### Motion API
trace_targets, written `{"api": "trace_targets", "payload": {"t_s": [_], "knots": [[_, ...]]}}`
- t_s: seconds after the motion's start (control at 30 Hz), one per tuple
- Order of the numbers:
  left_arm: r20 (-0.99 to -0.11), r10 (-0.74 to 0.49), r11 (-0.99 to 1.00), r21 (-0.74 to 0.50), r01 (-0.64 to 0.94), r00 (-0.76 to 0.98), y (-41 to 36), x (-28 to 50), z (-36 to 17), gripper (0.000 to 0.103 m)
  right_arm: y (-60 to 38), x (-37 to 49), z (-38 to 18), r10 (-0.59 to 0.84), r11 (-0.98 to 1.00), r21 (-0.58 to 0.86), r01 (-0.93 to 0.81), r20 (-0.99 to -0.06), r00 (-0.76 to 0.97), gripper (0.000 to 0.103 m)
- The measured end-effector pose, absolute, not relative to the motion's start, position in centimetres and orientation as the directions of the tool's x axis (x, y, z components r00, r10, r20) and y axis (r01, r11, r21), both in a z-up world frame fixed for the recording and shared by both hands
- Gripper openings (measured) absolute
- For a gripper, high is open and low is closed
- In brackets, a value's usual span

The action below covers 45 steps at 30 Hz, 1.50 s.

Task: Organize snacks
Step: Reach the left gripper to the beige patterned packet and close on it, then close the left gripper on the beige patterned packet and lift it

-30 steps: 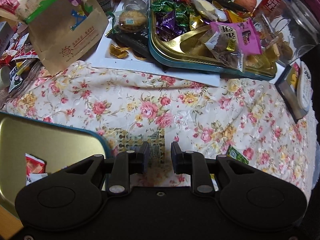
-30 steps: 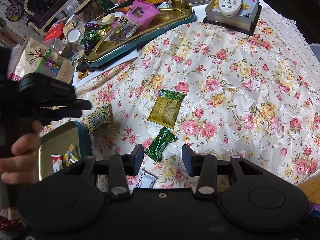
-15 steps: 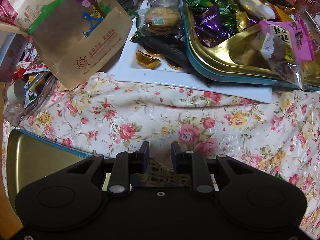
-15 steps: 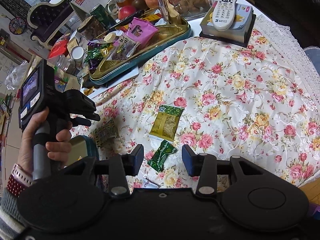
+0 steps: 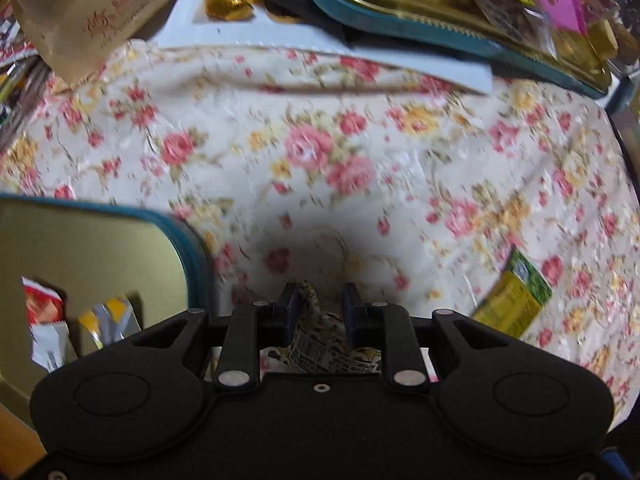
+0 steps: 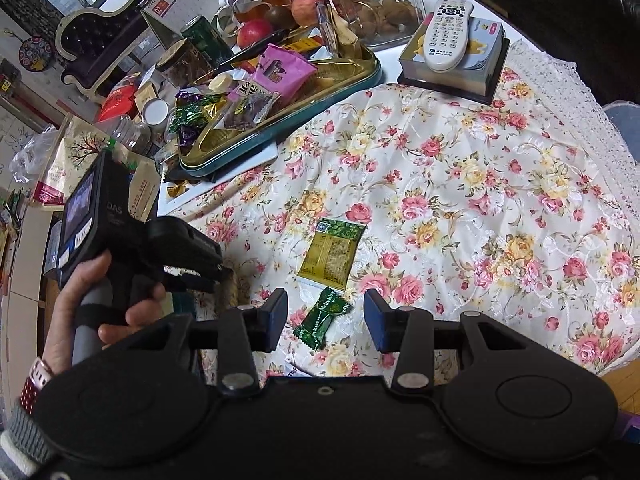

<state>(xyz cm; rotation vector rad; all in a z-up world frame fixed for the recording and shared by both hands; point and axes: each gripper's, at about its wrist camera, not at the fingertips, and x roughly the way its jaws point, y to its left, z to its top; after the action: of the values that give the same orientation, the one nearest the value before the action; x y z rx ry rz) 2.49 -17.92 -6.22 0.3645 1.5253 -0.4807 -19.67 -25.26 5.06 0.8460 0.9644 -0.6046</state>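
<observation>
- Left tongs (image 5: 319,307) are narrowed on a patterned packet (image 5: 320,350), apparently gripping it, just beside the tin (image 5: 182,232) at 9 o'clock.
- Right tongs (image 6: 326,320) gape wide above a green candy (image 6: 323,317); a yellow-green packet (image 6: 331,253) lies at 12 o'clock.

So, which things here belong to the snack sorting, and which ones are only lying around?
Part of the job:
- patterned snack packet between the left gripper fingers
- gold tin holding two snacks
- yellow-green packet
- green candy before the open right gripper

Only lying around:
- remote control
- apples
- brown paper bag
</observation>
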Motion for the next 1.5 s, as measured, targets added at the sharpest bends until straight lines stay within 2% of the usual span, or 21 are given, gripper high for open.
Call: {"api": "trace_targets", "payload": {"t_s": [0.3, 0.53, 0.67, 0.9, 1.4, 1.5], "knots": [[-0.987, -0.132, 0.809, -0.158, 0.566, -0.086, -18.0, -2.3, -5.8, 0.030, -25.3, -20.1, 5.5, -0.095, 0.545, 0.345, 0.764, -0.880, 0.466, 0.045], [-0.976, -0.211, 0.788, -0.203, 0.582, -0.055, -17.5, -4.4, -1.5, 0.030, -26.1, -20.6, 5.7, -0.114, 0.525, 0.347, 0.777, -0.876, 0.468, 0.045], [-0.982, -0.181, 0.790, -0.171, 0.588, -0.042, -15.9, -3.6, -0.9, 0.030, -26.6, -20.9, 5.6, -0.132, 0.503, 0.341, 0.794, -0.878, 0.460, 0.045], [-0.973, -0.195, 0.821, -0.230, 0.523, -0.122, -13.7, -3.5, -2.4, 0.030, -26.3, -20.7, 5.0, -0.137, 0.509, 0.314, 0.801, -0.890, 0.436, 0.045], [-0.982, -0.152, 0.860, -0.186, 0.475, -0.109, -15.0, -3.4, -4.7, 0.031, -25.7, -19.5, 2.9, -0.101, 0.532, 0.284, 0.798, -0.914, 0.392, 0.045], [-0.986, -0.139, 0.863, -0.168, 0.476, -0.097, -14.9, -3.6, -4.8, 0.034, -25.8, -19.6, 2.8, -0.097, 0.527, 0.288, 0.799, -0.914, 0.393, 0.045]]}}
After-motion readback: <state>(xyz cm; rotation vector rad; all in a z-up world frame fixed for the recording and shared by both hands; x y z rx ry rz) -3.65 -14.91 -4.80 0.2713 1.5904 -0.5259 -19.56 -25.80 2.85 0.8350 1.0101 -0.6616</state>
